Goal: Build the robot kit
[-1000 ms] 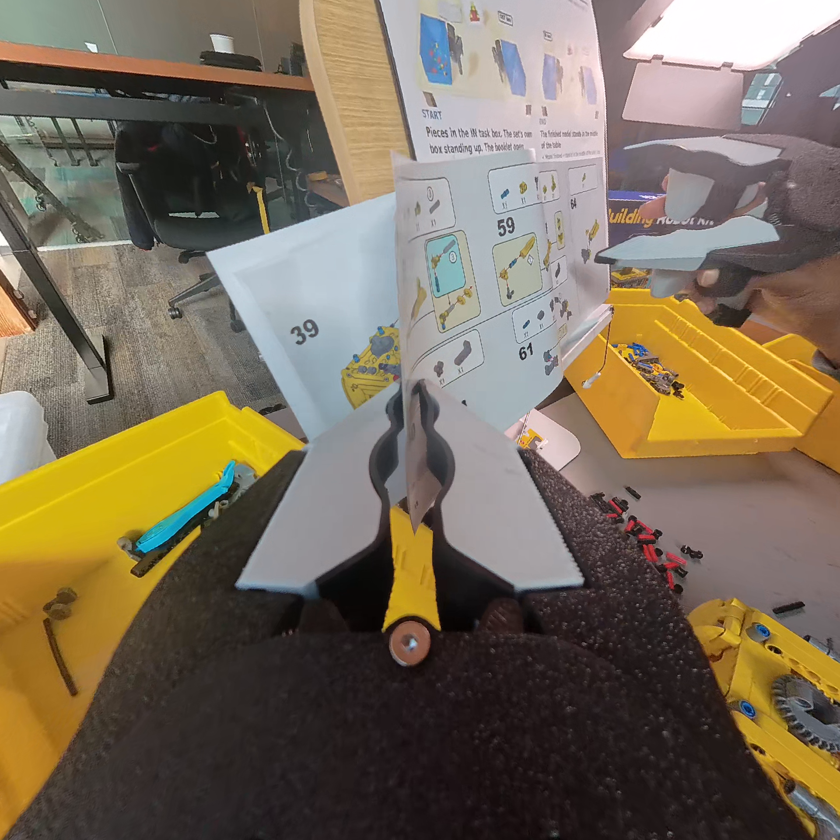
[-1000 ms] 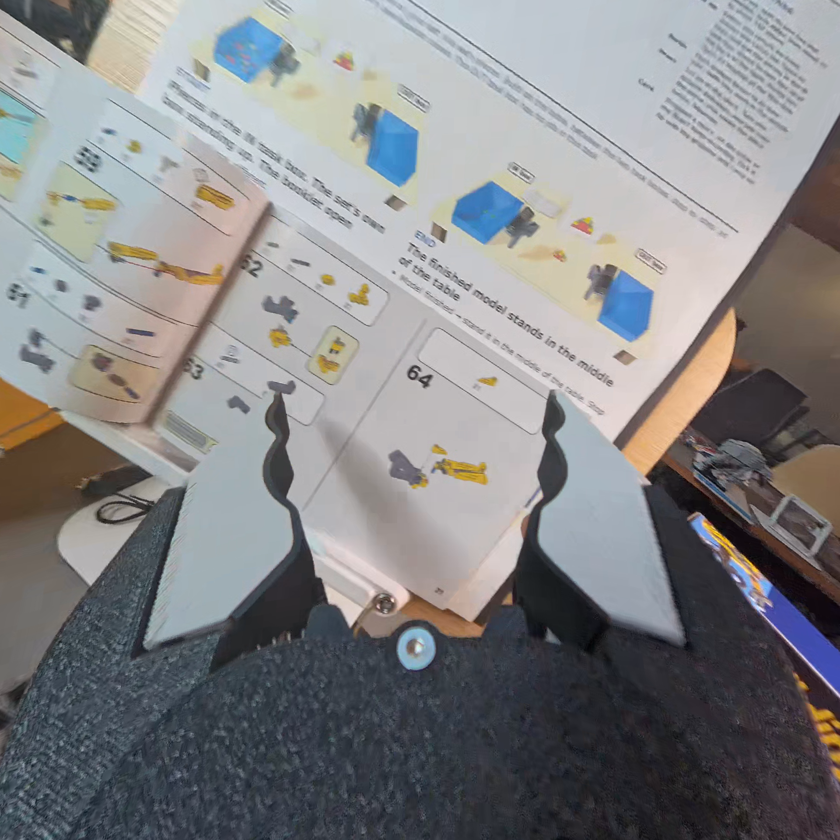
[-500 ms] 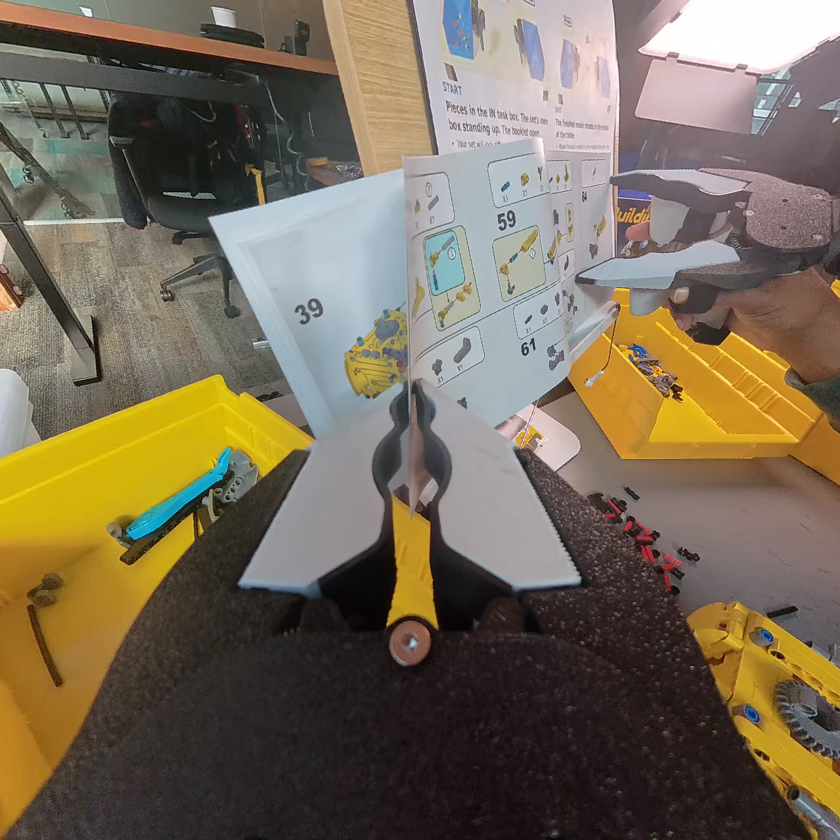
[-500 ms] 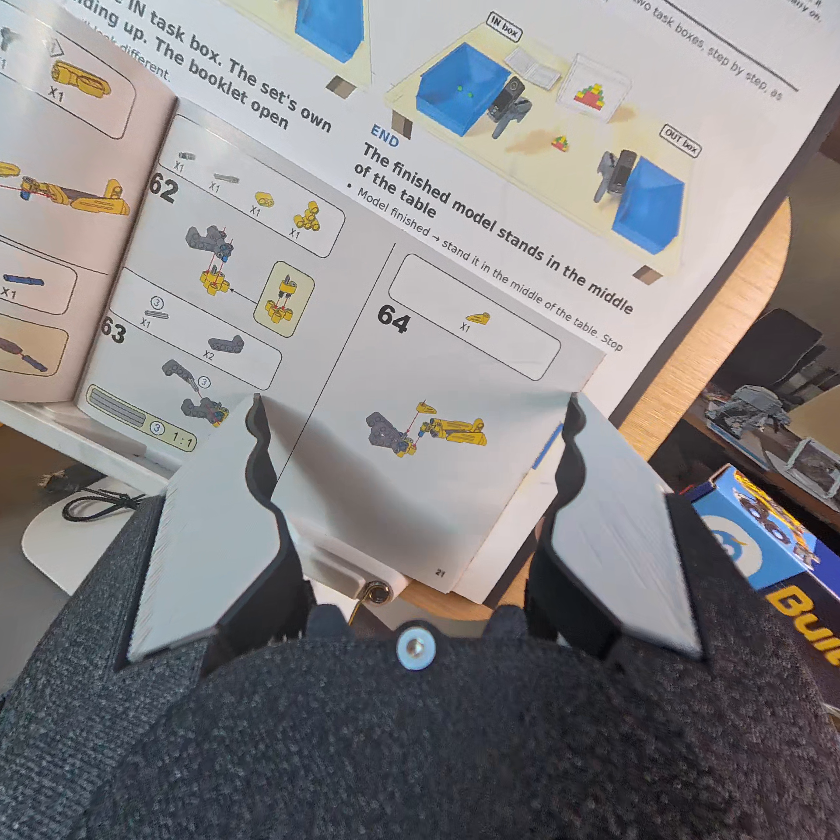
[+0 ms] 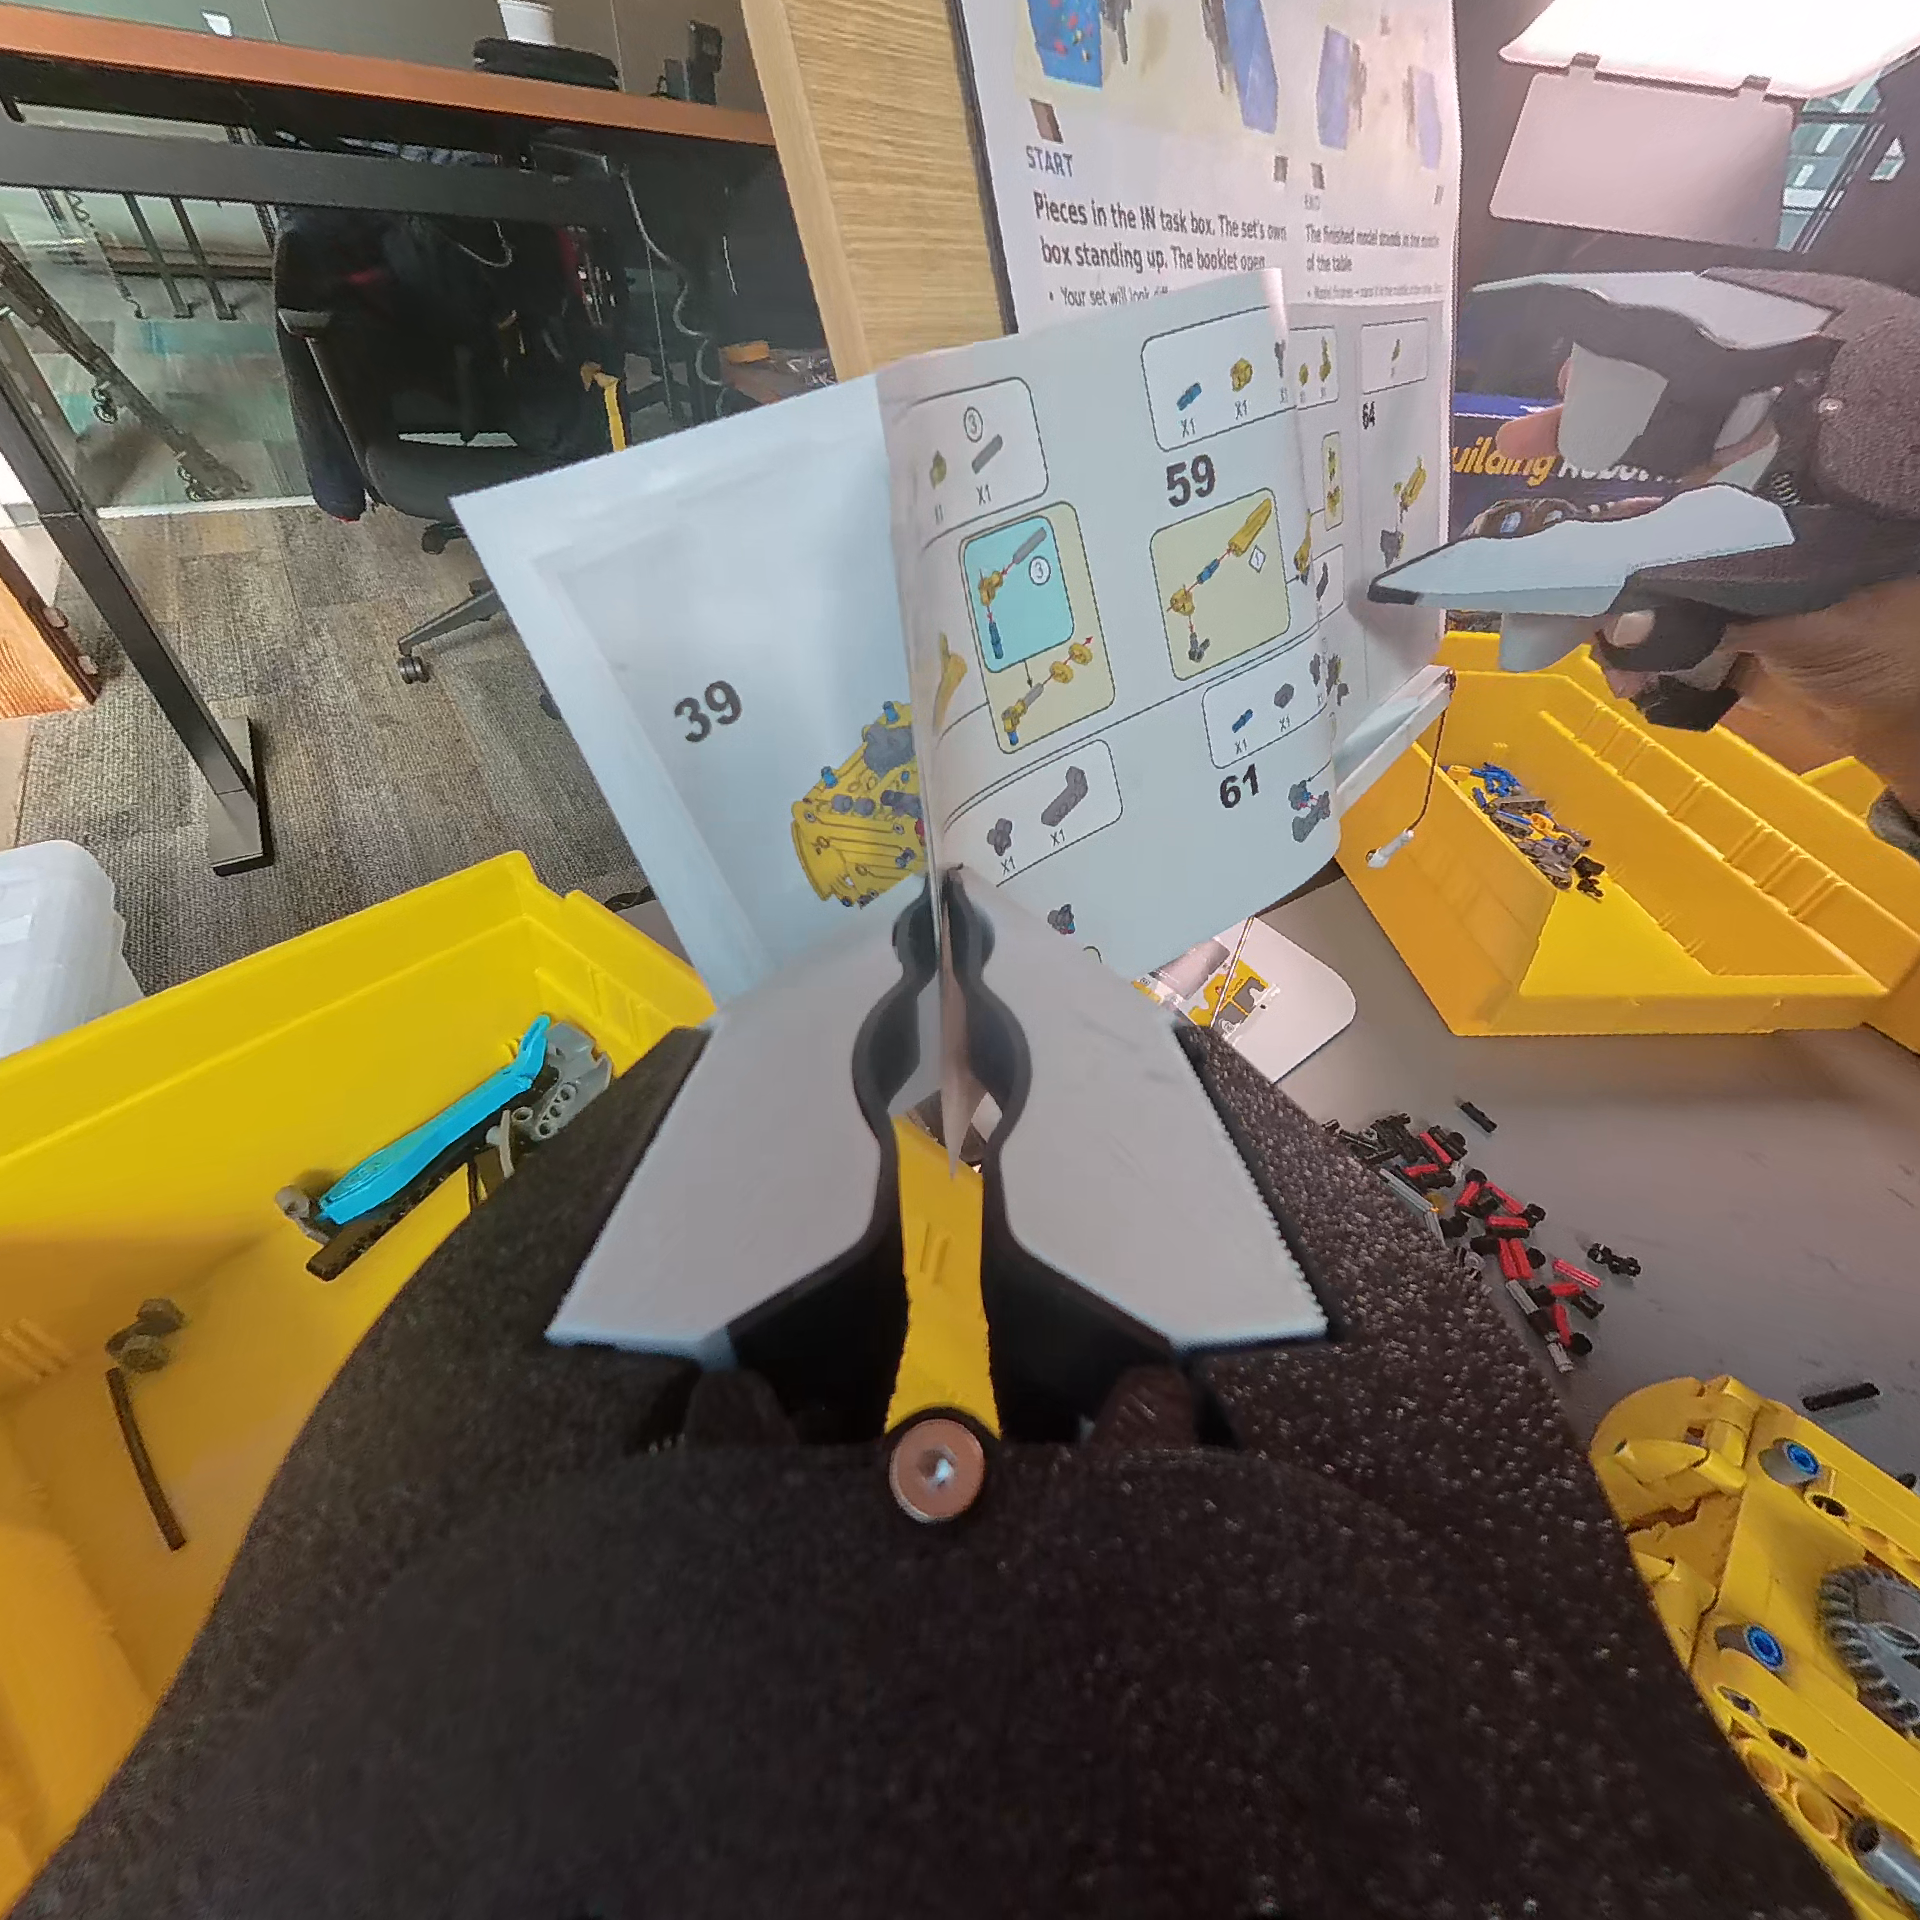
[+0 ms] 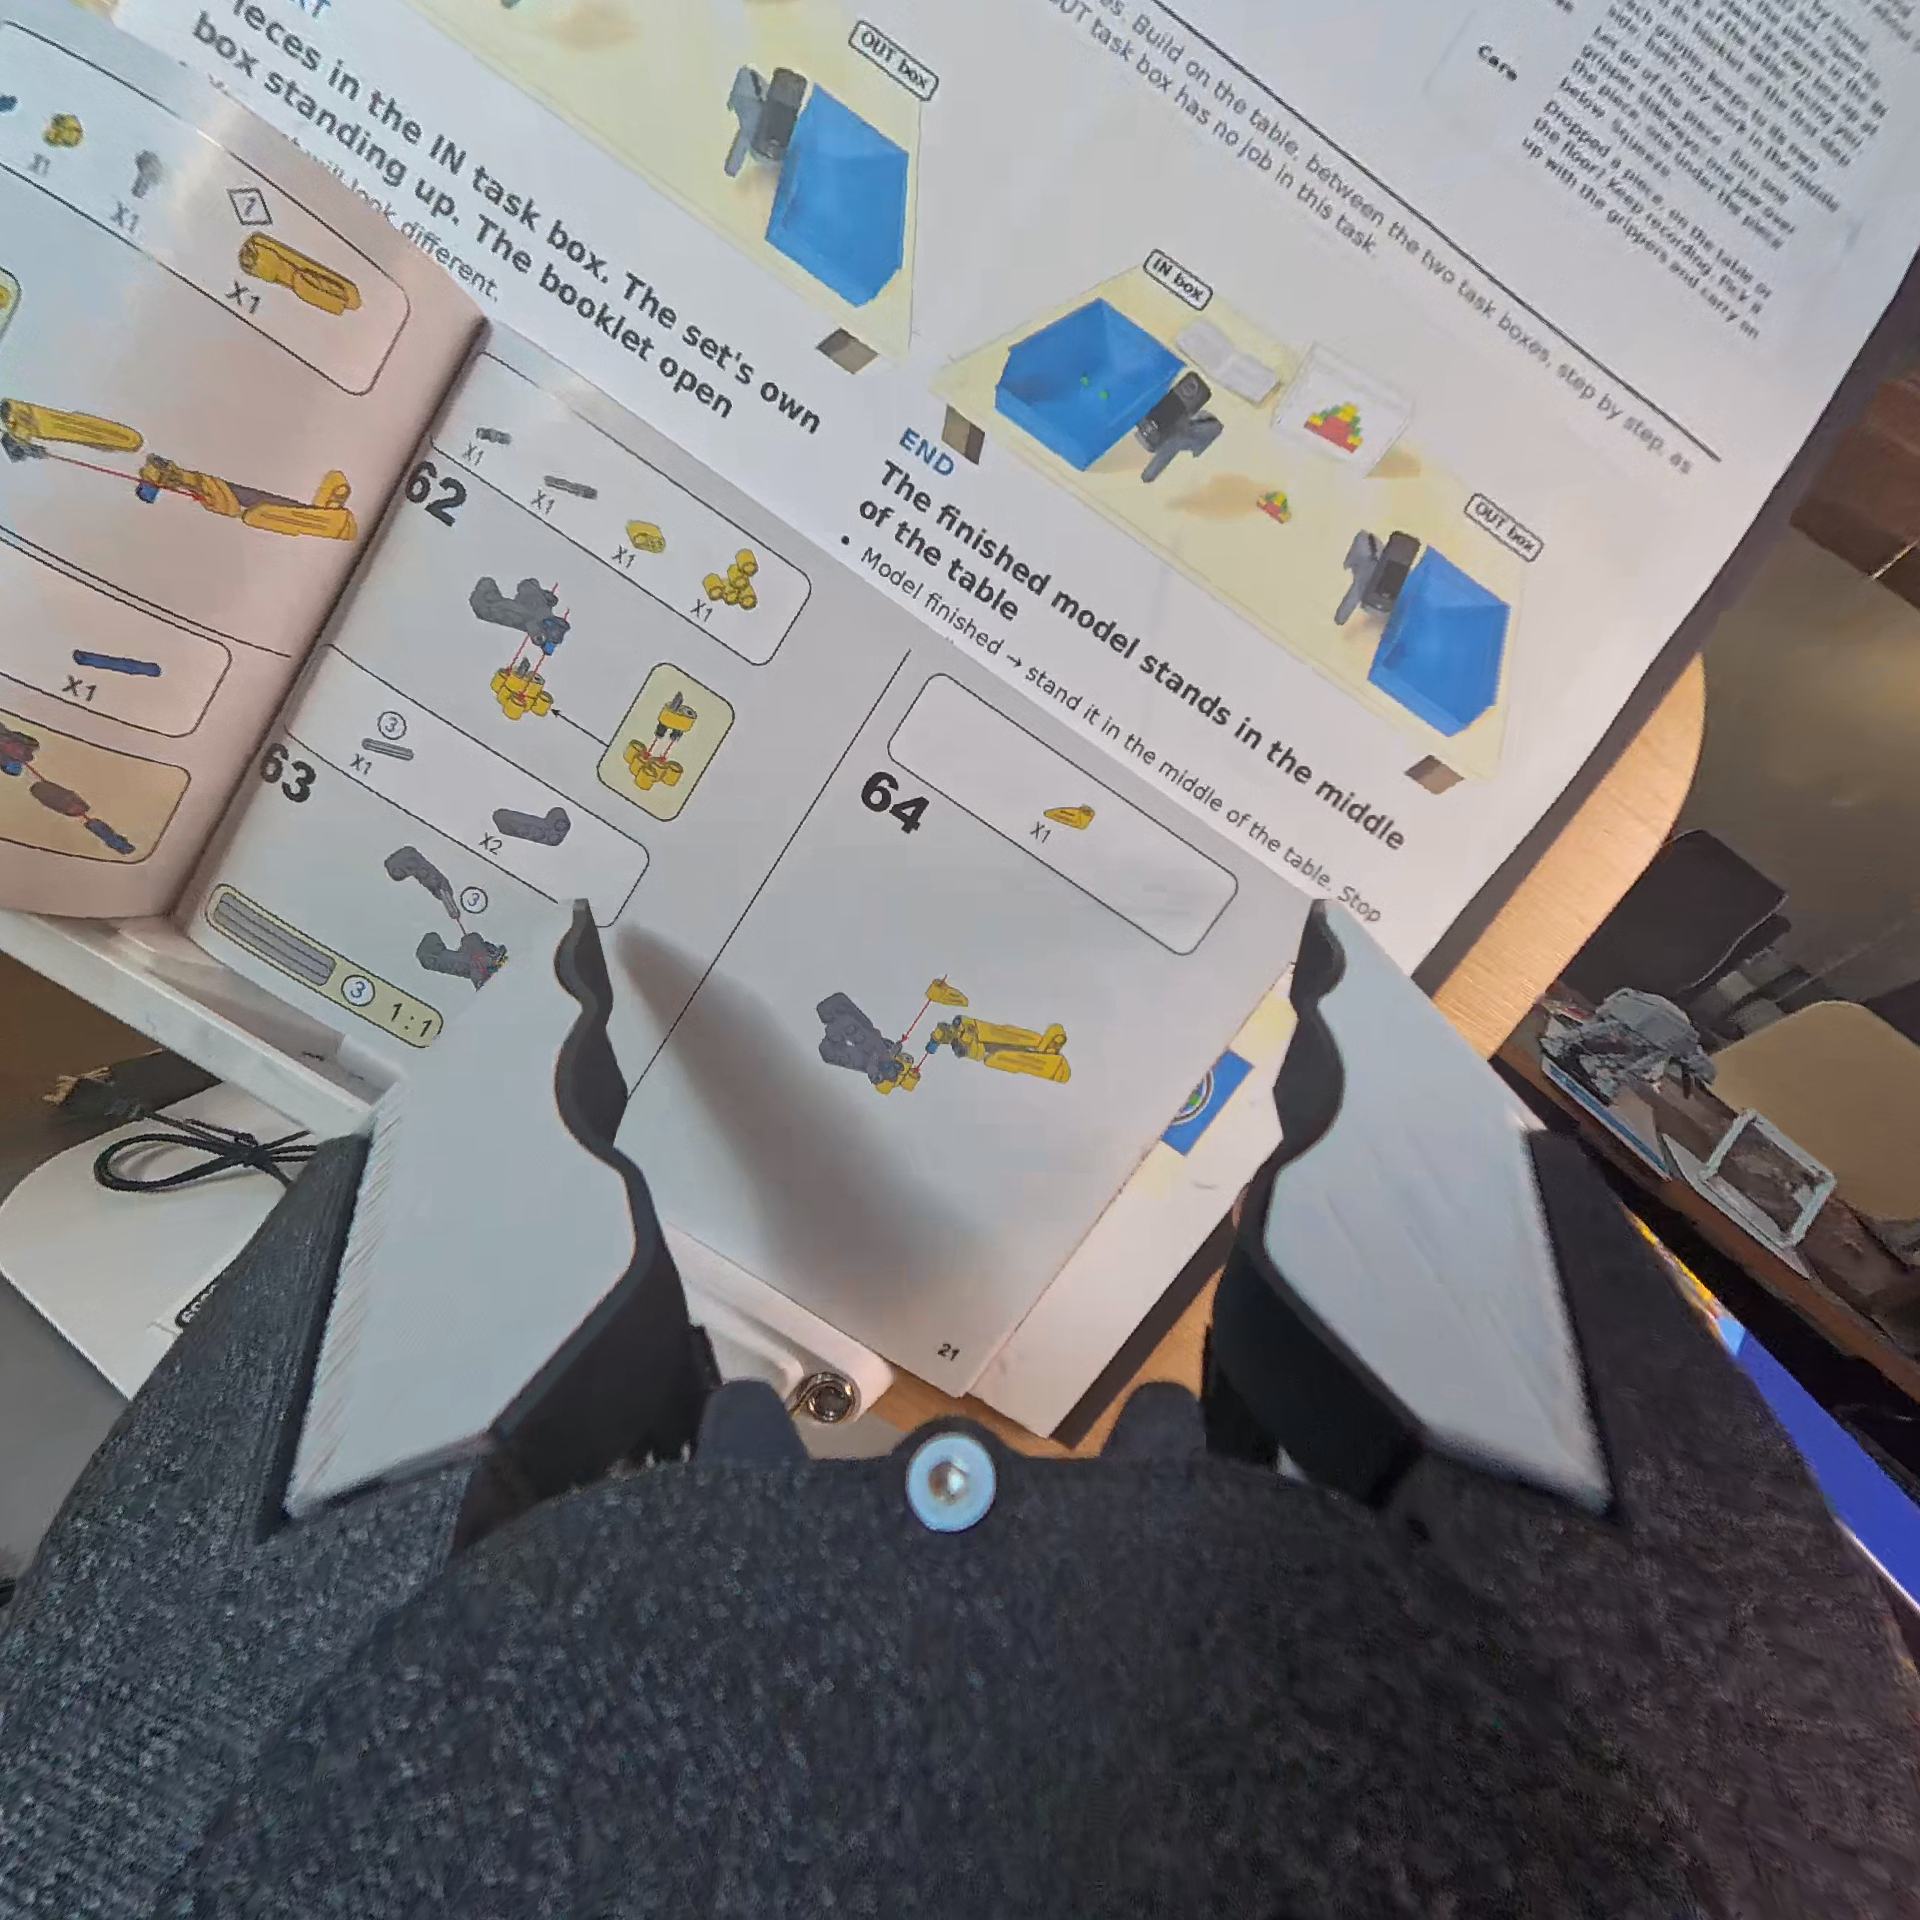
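Note:
An instruction booklet stands open on a white stand. My left gripper (image 5: 943,904) is shut on the lower corner of a booklet page (image 5: 1101,623) and holds it upright, partly turned. The page also shows in the right wrist view (image 6: 156,540) at the left. My right gripper (image 6: 940,935) is open and empty, jaws wide apart, close in front of the booklet's right-hand page (image 6: 935,987). It also shows in the left wrist view (image 5: 1538,457) at the right, beside the booklet's right edge, held by a hand.
A large printed sheet (image 6: 1143,312) on a wooden board stands behind the booklet. Yellow bins lie left (image 5: 208,1039) and right (image 5: 1714,935) with small parts. Loose red and black pins (image 5: 1486,1226) lie on the grey table. A yellow model (image 5: 1787,1621) is at lower right. Measured from the fingertips, the yellow model (image 5: 1787,1621) is 20 centimeters or so from the left gripper and 30 centimeters from the right.
My left gripper has stayed shut on the page and shifted slightly. My right gripper has moved closer to the booklet's right-hand page and stayed open.

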Motion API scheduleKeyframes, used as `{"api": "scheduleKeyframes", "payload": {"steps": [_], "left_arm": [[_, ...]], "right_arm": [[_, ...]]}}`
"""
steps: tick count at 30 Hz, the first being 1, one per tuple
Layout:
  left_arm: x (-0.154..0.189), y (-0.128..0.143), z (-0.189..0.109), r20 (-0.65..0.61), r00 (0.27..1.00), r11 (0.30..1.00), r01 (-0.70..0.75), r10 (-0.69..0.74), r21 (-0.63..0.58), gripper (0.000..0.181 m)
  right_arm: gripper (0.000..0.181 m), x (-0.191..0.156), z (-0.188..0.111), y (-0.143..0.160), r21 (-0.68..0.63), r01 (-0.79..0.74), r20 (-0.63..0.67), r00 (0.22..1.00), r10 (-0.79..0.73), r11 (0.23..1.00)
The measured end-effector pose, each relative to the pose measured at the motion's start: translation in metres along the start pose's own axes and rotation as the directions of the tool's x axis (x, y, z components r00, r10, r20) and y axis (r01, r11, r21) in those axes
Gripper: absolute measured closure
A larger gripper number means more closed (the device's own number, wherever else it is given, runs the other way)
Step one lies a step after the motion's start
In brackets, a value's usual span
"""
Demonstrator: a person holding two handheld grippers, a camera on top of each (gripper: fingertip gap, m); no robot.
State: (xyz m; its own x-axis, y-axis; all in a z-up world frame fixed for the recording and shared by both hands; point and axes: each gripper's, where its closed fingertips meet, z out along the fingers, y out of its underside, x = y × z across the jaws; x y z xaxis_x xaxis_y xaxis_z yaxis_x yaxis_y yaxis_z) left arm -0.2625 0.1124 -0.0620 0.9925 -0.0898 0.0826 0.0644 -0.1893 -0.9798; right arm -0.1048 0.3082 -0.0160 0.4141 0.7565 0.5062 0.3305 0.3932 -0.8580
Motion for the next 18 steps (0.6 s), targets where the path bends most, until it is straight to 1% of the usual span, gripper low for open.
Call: {"api": "scheduleKeyframes", "payload": {"steps": [2,3,4,8,13,18], "left_arm": [[0.001,0.001,0.001,-0.002,1.000,1.000,-0.002,0.002,-0.004,0.181],[0.002,0.001,0.002,-0.004,1.000,1.000,-0.004,0.004,-0.007,0.181],[0.003,0.001,0.002,-0.004,1.000,1.000,-0.007,0.007,-0.008,0.181],[0.003,0.000,0.001,-0.001,1.000,1.000,-0.011,0.011,-0.005,0.181],[0.005,0.001,0.004,-0.005,1.000,1.000,-0.014,0.014,-0.011,0.181],[0.008,0.001,0.006,-0.008,1.000,1.000,-0.022,0.022,-0.014,0.181]], "right_arm": [[0.042,-0.008,0.008,0.009,-0.064,0.003,0.053,0.999,0.000,0.998],[0.040,-0.008,0.011,0.011,-0.069,0.029,0.050,0.998,-0.026,0.997],[0.040,-0.009,0.014,0.014,-0.085,0.047,0.050,0.998,-0.043,0.995],[0.043,-0.010,0.014,0.013,-0.071,0.043,0.047,0.998,-0.040,0.997],[0.066,-0.012,0.011,0.011,-0.056,0.053,0.052,0.997,-0.050,0.997],[0.103,-0.012,0.006,0.008,-0.040,0.062,0.063,0.996,-0.059,0.997]]}}
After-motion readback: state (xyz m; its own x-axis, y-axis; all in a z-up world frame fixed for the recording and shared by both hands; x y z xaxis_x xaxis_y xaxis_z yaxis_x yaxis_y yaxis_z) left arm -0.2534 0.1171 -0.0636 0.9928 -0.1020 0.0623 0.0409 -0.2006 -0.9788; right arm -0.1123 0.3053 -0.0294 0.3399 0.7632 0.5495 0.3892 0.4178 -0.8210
